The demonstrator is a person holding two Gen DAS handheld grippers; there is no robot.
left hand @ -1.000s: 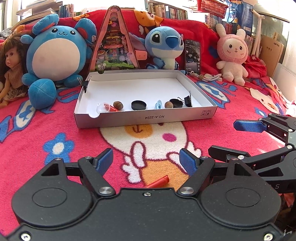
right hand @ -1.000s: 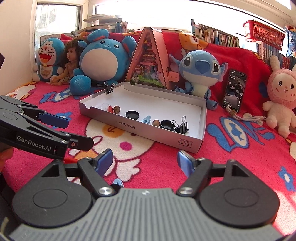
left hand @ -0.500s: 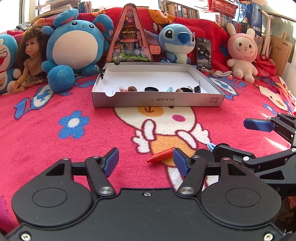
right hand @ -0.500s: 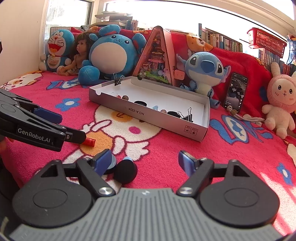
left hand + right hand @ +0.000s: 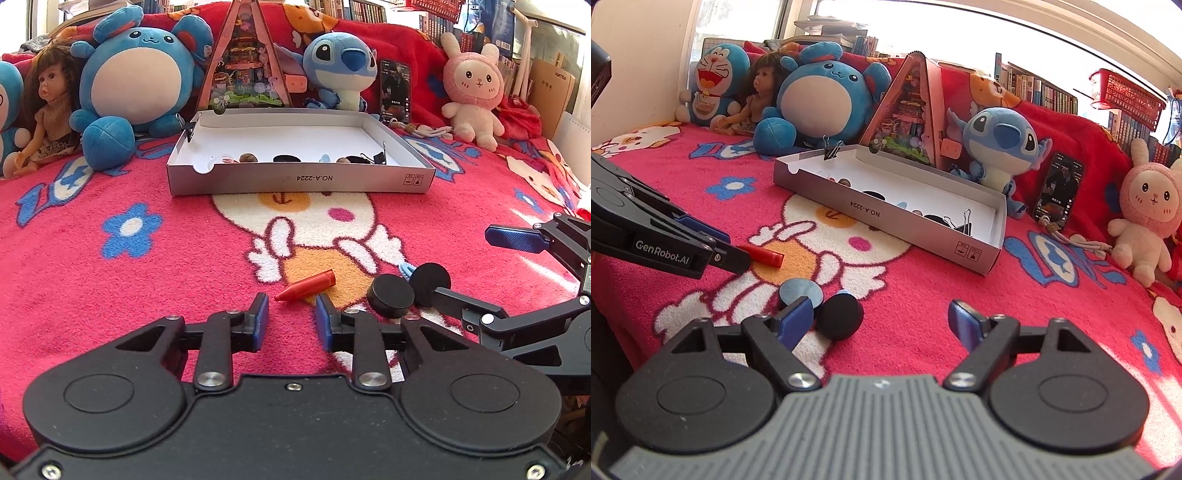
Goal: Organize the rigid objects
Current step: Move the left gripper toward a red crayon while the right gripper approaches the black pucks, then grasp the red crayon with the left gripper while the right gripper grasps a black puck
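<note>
A red crayon-like stick (image 5: pixel 306 285) lies on the blanket just ahead of my left gripper (image 5: pixel 291 323), which is open and empty; it also shows in the right wrist view (image 5: pixel 764 254). Two black round caps (image 5: pixel 392 297) (image 5: pixel 429 281) and a small light-blue clip (image 5: pixel 405 268) lie right of it. My right gripper (image 5: pixel 882 321) is open and empty, with one black cap (image 5: pixel 839 318) just inside its left finger. The white cardboard box (image 5: pixel 295 180) holds several small objects along its near wall.
Plush toys, a doll (image 5: pixel 50 110), a triangular diorama (image 5: pixel 243 59) and a phone (image 5: pixel 395 90) line the back behind the box. The blanket (image 5: pixel 129 277) covers the whole surface. Binder clips sit on the box rim (image 5: pixel 832 150).
Both grippers have pulled back from the box and lowered. The red stick and the black caps have come into view just ahead of the fingers. The left jaws have narrowed.
</note>
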